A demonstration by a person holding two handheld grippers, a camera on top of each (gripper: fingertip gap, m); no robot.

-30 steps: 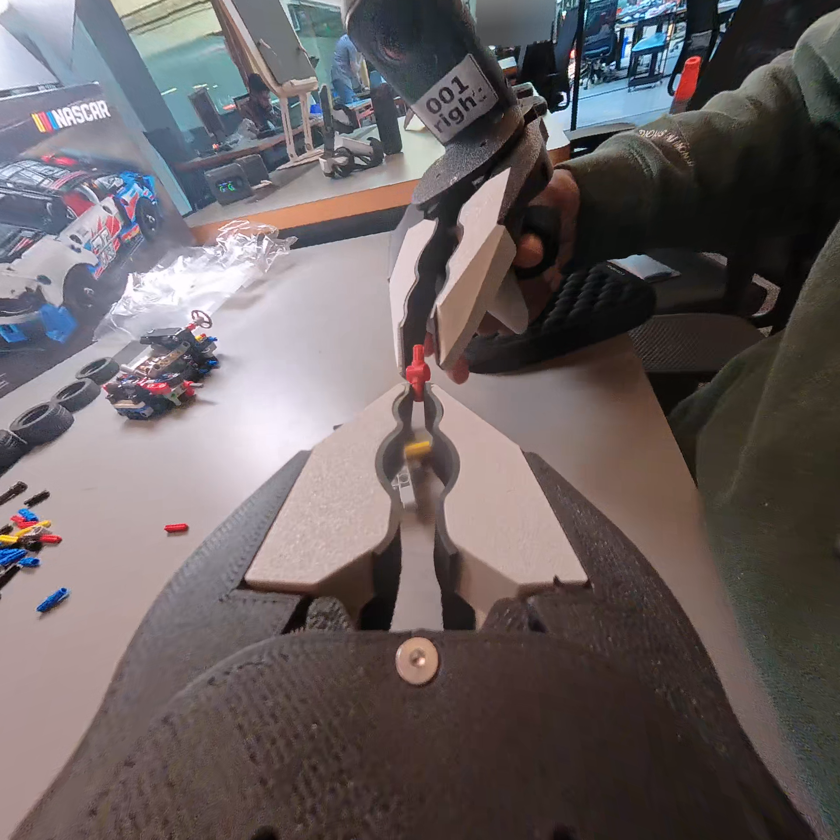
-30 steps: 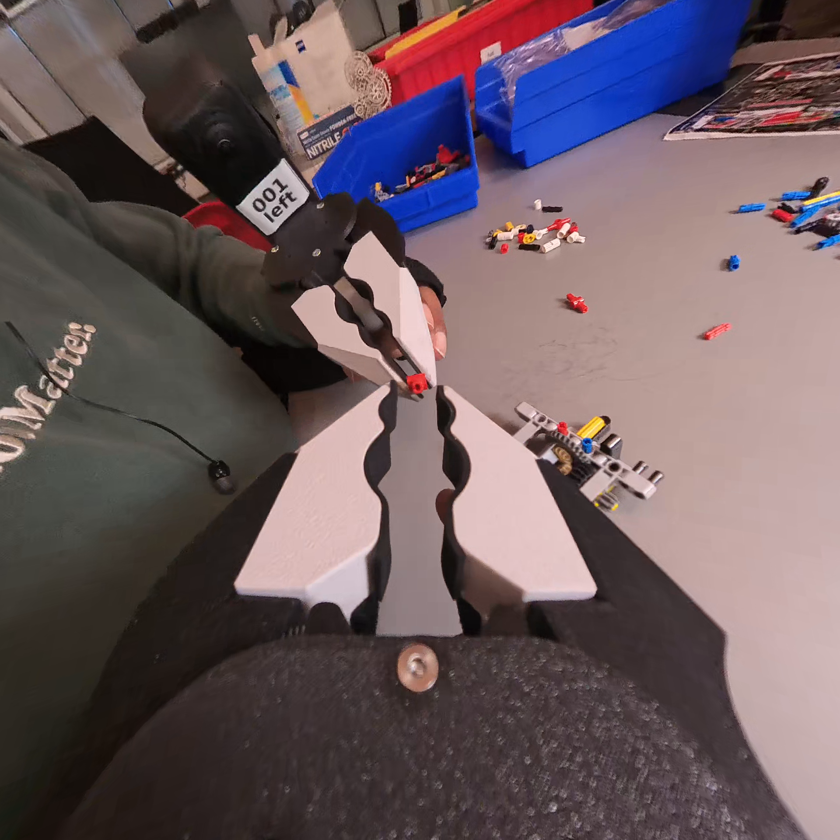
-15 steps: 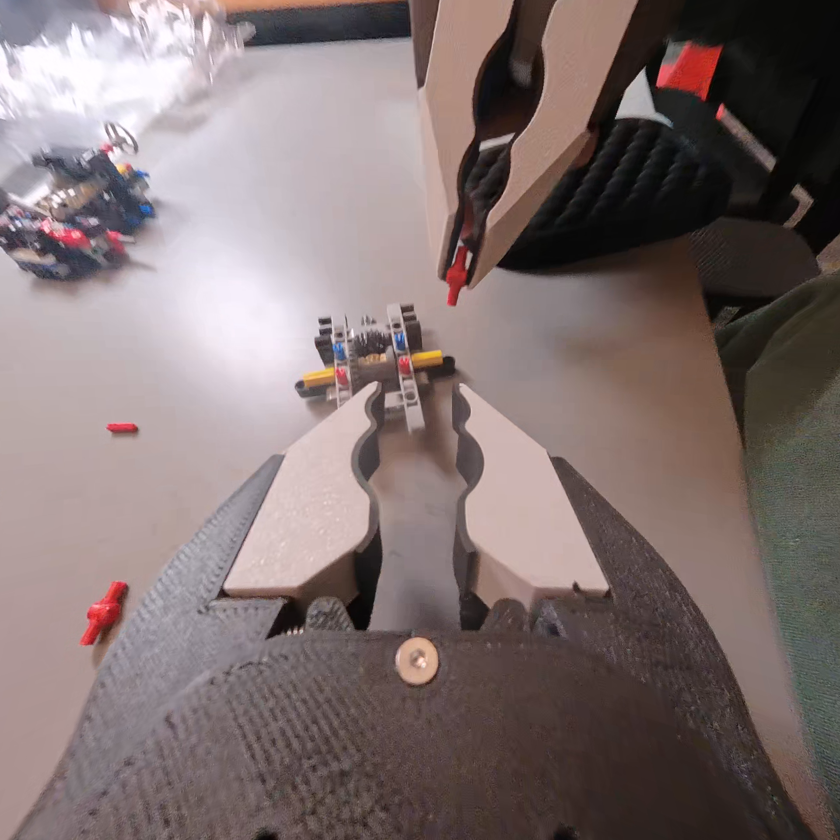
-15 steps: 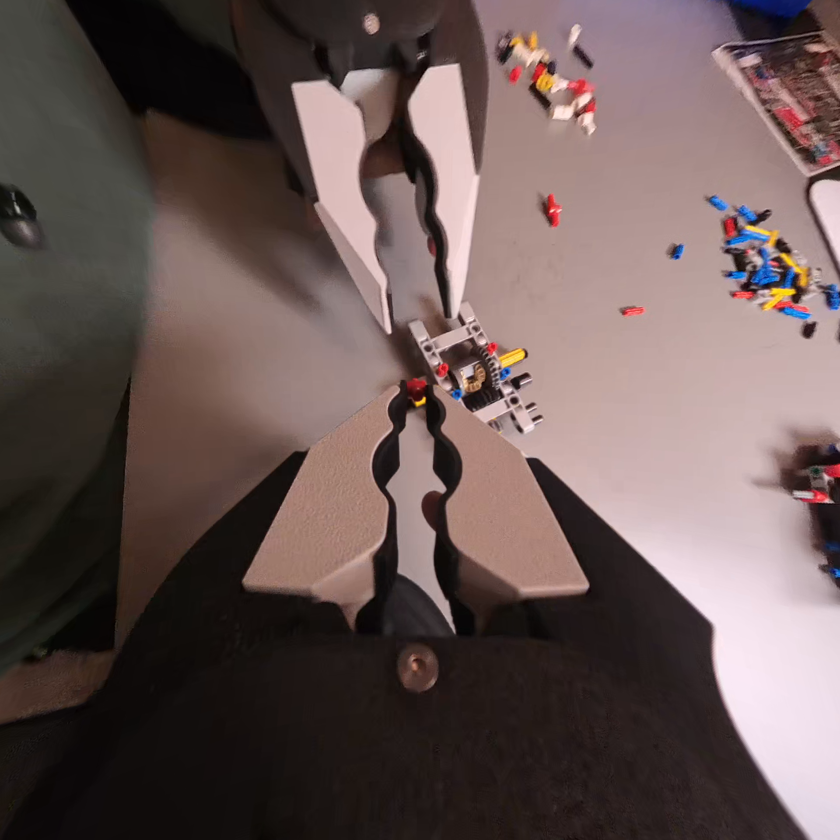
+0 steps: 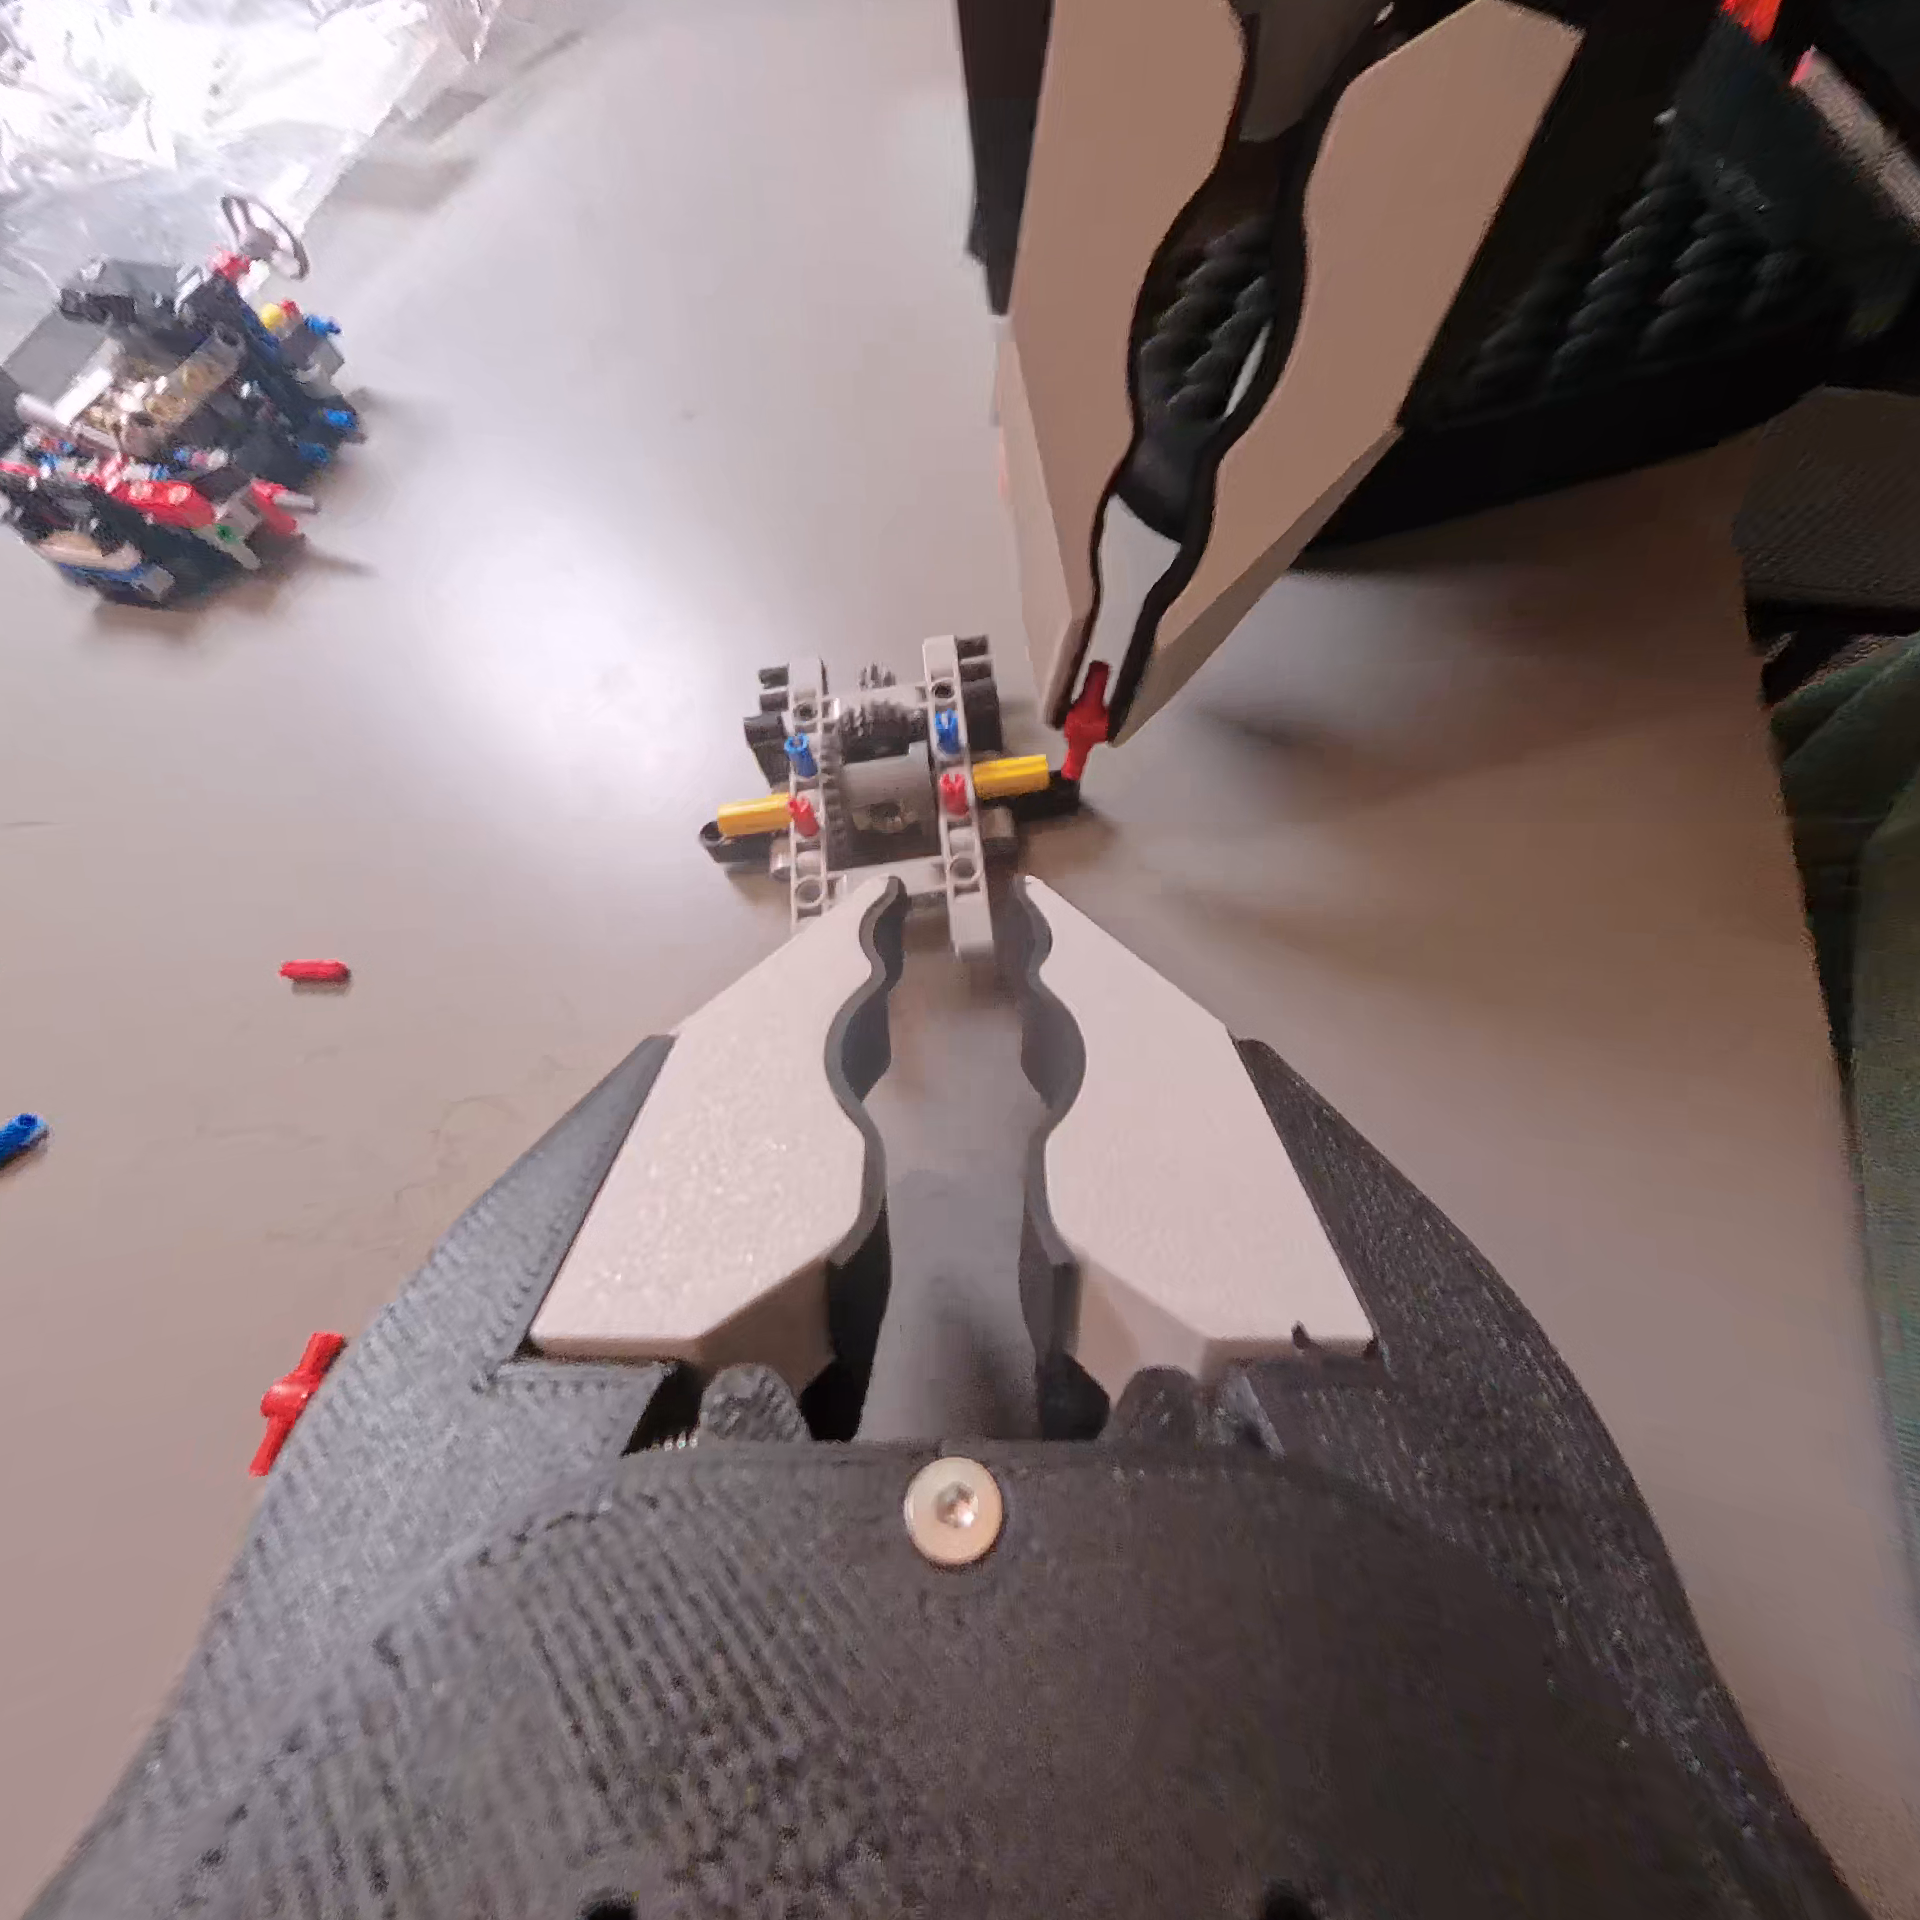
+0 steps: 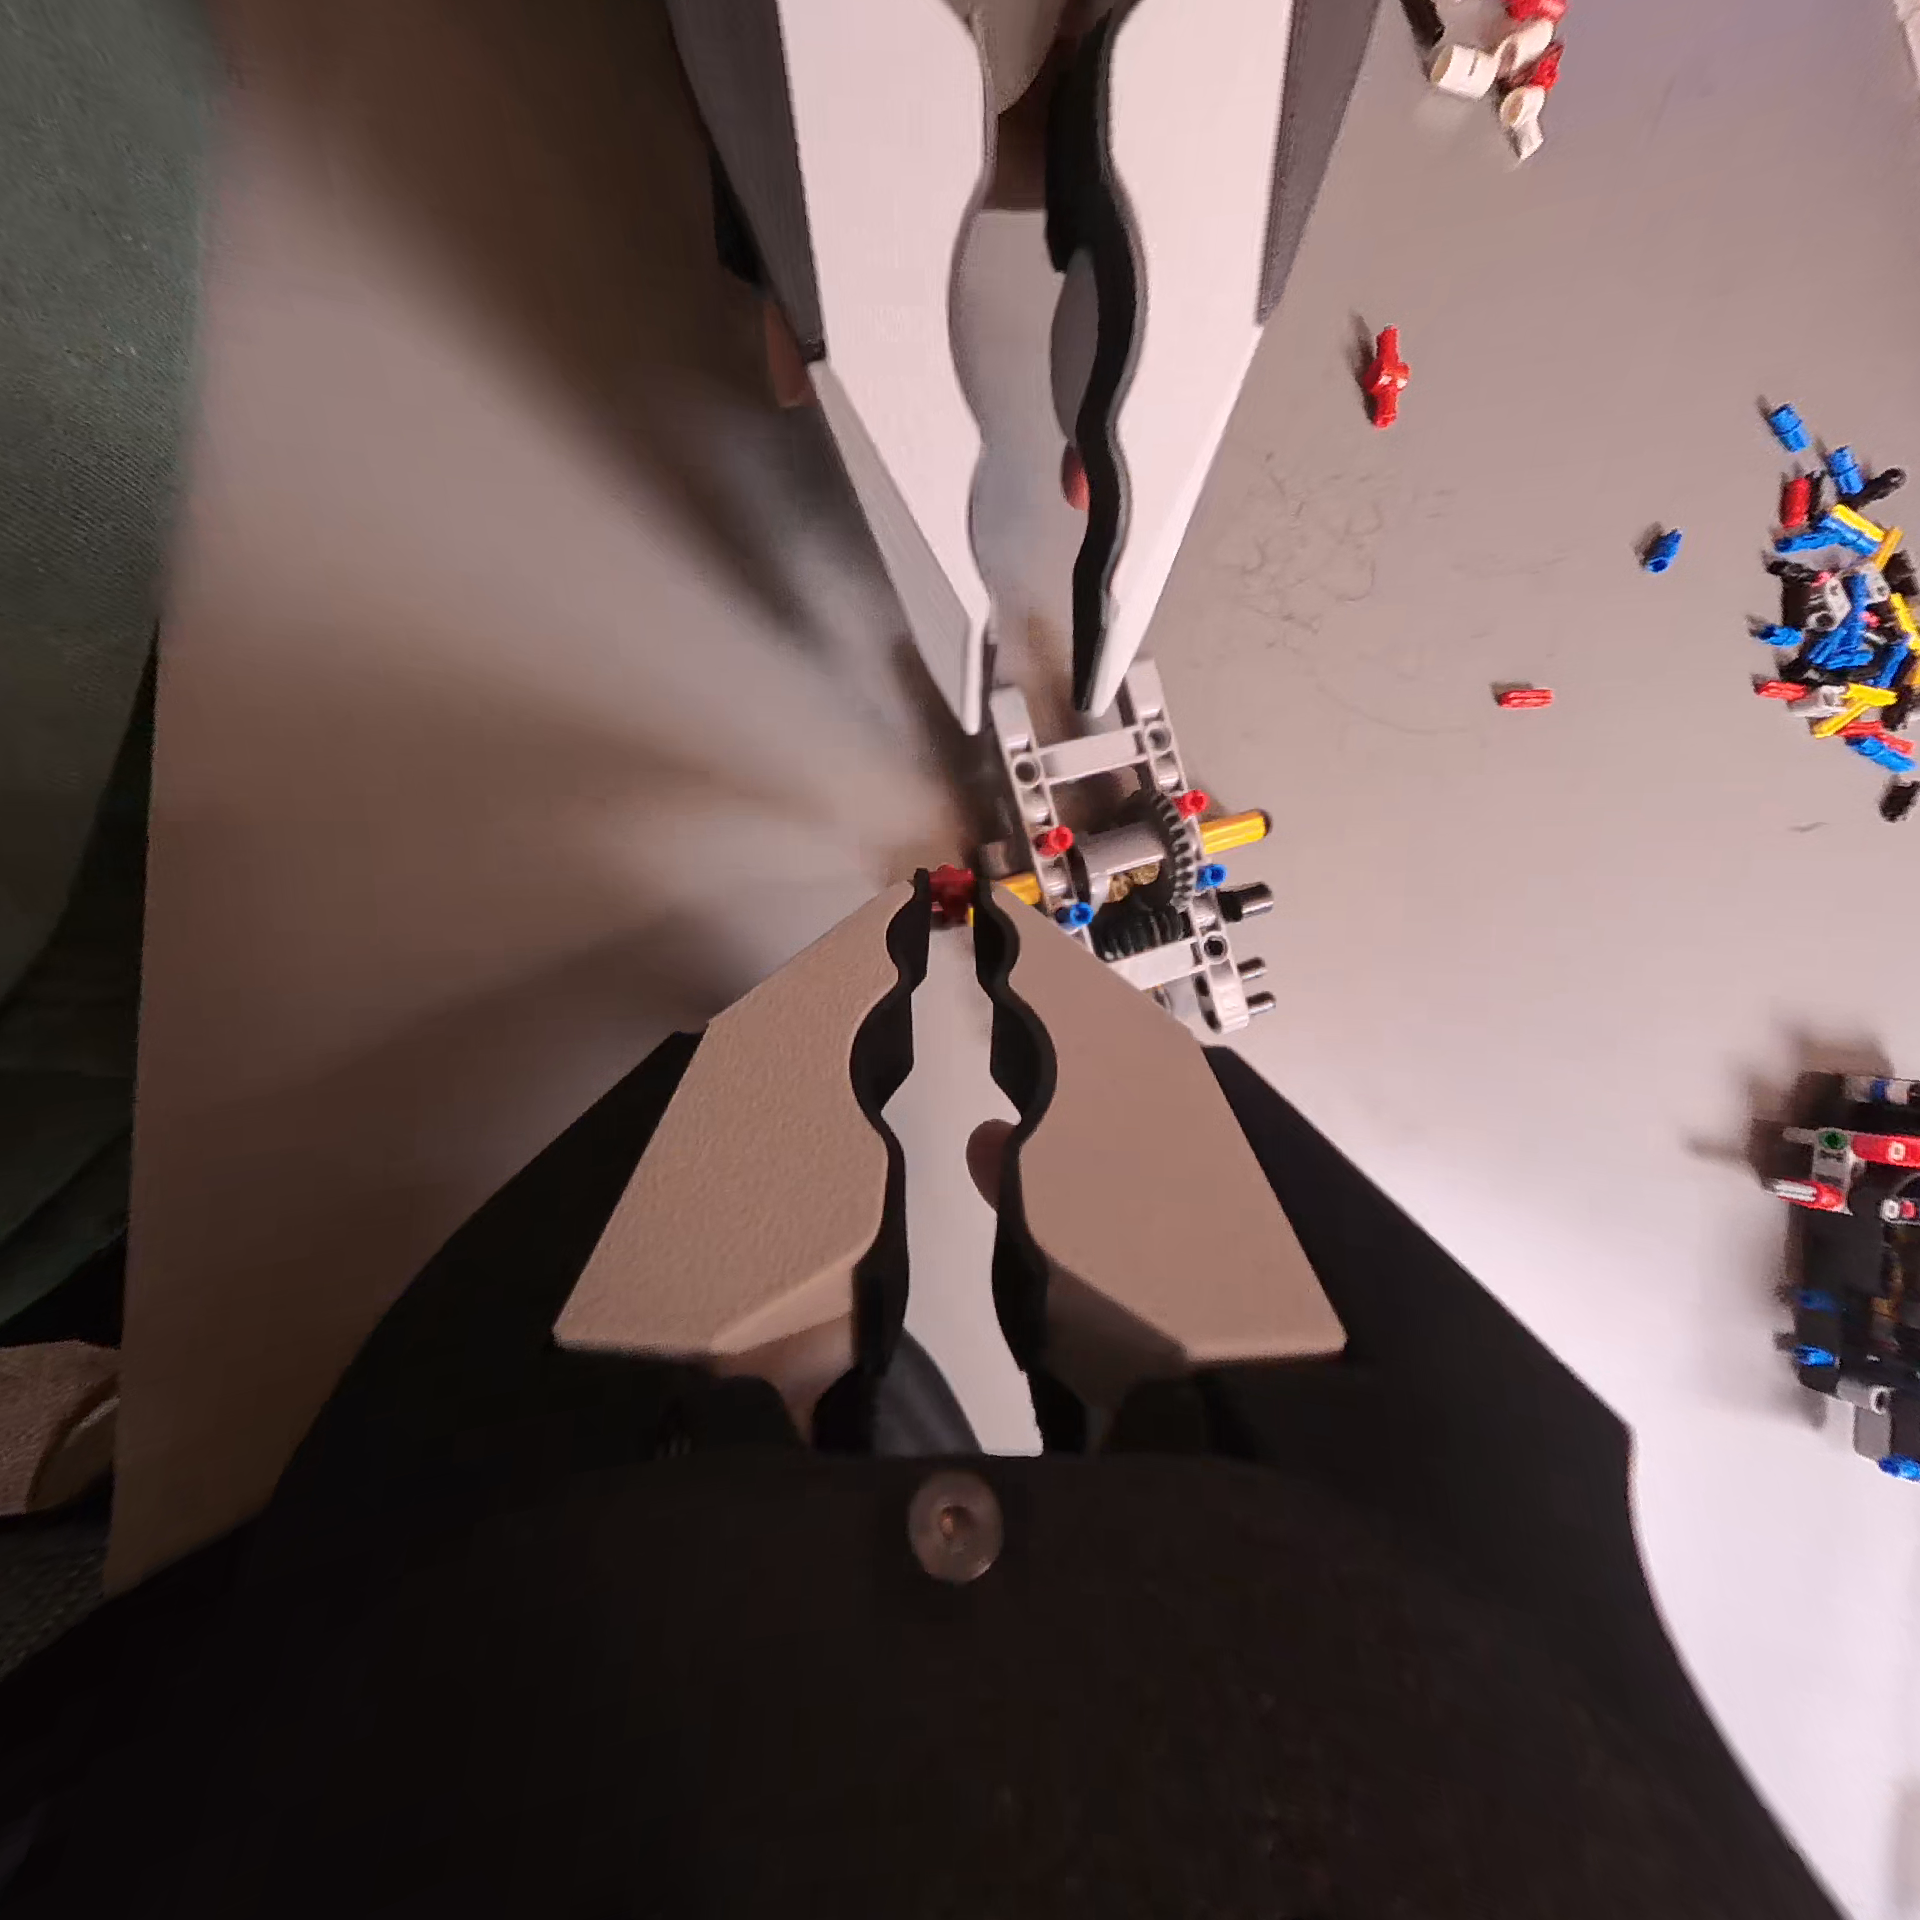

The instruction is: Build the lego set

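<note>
Lego gearbox frame of grey beams with a yellow axle [image 5: 883, 790] now lies on the grey table [image 5: 582, 540], let go by the left gripper [image 5: 956, 914], whose jaws stand apart around its near beam. Right gripper [image 6: 948, 902], jaws pinching a small red axle pin [image 5: 1081, 722], has come down to the axle's right end, so insertion looks next.

You had two grippers over the bench [image 5: 582, 436], each with two fingers. One small grey gear assembly [image 5: 883, 790] and one larger dark chassis [image 5: 166, 436] stood there. You left two red pins [image 5: 312, 970] [image 5: 291, 1397] loose, plus one heap of mixed pins [image 6: 1844, 634], too many to count.
</note>
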